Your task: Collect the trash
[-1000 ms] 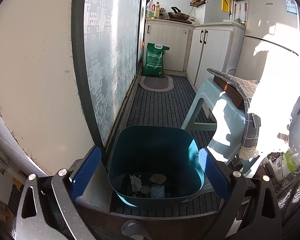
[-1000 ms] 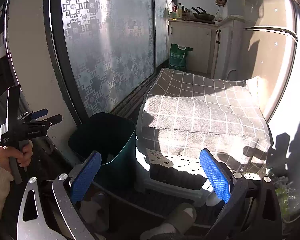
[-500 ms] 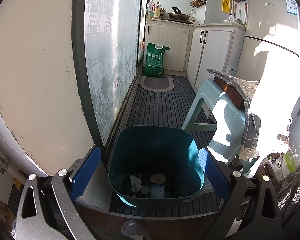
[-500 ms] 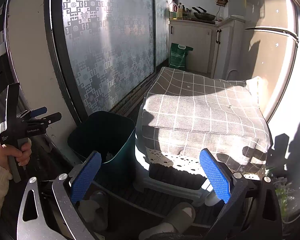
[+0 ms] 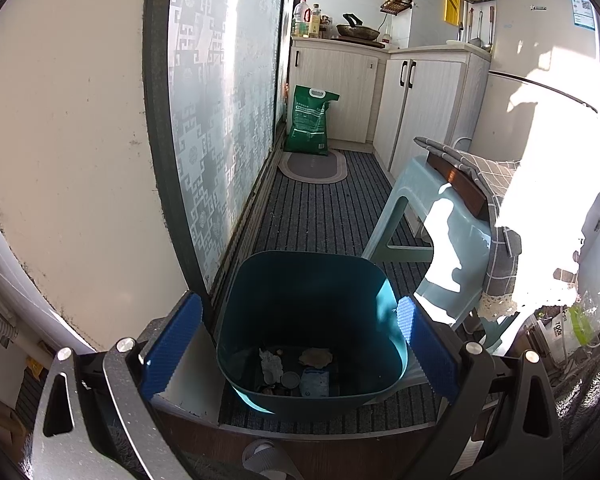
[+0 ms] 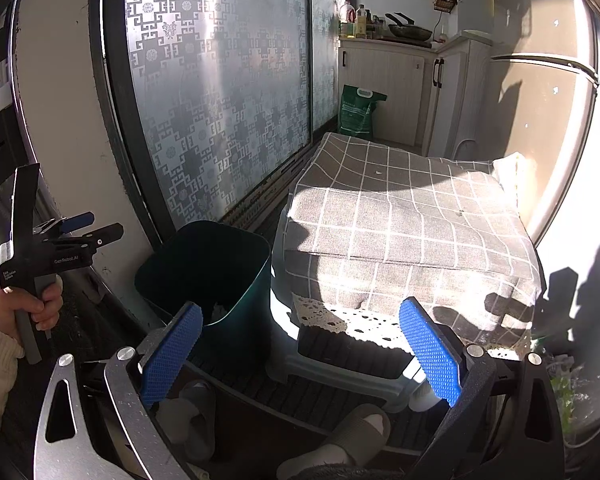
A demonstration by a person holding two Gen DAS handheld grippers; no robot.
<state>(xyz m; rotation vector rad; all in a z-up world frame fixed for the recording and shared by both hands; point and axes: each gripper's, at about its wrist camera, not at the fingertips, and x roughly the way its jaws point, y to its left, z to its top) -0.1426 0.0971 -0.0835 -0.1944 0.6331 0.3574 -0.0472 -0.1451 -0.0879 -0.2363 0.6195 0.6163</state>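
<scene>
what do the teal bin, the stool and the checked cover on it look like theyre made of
Bin: likely plastic, with smooth, thin teal walls and rounded corners that catch a soft sheen.
Stool: probably moulded plastic, pale green and glossy in the sun.
Cover: woven fabric, matte grey with white checks and a lace edge.

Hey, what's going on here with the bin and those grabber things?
A person is collecting trash with a handheld gripper in each hand. The left gripper hangs open over the dark teal plastic trash bin, which already has crumpled paper and wrappers at the bottom. The right gripper is open and empty too, facing the stool covered by a grey checked cloth beside the bin.
</scene>
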